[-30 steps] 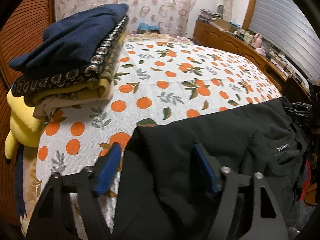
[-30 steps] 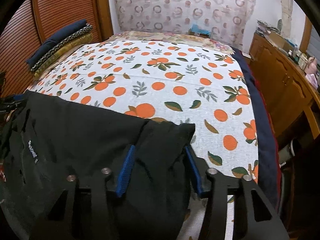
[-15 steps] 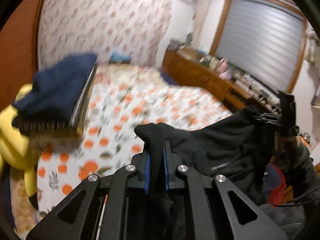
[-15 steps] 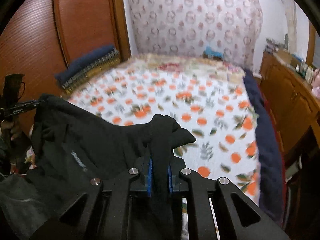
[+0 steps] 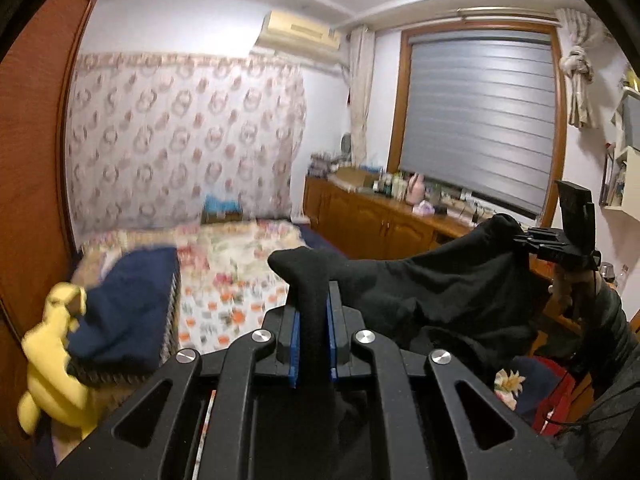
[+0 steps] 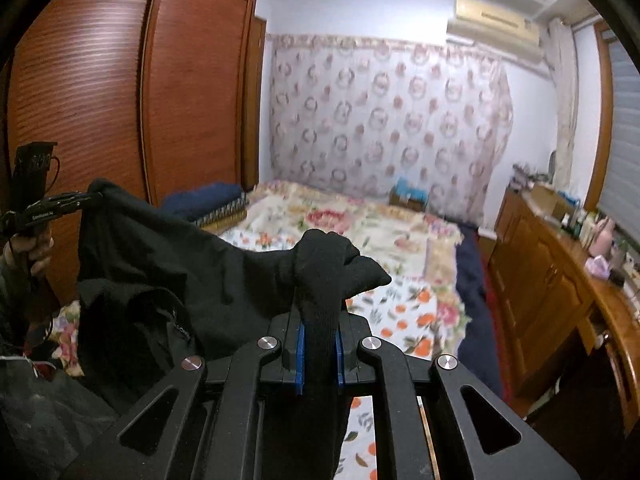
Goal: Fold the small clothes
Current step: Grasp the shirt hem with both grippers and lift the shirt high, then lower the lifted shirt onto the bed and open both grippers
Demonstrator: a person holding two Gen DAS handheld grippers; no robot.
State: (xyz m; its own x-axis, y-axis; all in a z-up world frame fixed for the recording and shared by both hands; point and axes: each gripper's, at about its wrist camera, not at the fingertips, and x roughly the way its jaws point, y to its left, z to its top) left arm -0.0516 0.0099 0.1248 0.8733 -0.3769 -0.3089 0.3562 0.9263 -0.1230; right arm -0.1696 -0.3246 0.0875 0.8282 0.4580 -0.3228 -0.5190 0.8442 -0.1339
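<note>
Left gripper (image 5: 313, 320): jaws clamped on one bunched corner of the black garment (image 5: 448, 288). Right gripper (image 6: 320, 334): jaws likewise pinched on the opposite corner. Both sets of jaws have just been closing, cloth between them. The garment hangs stretched between the two tools, raised clear above the bed (image 6: 400, 240). A folded stack (image 5: 128, 312) sits at the bed's left edge, beside the wardrobe (image 6: 120, 92).

A home bedroom: a bed (image 6: 400, 240) under a flowered cover, a wooden wardrobe (image 6: 120, 92), a low cabinet (image 5: 372, 224) below the shuttered window (image 5: 480, 120), folded clothes (image 5: 128, 304).
</note>
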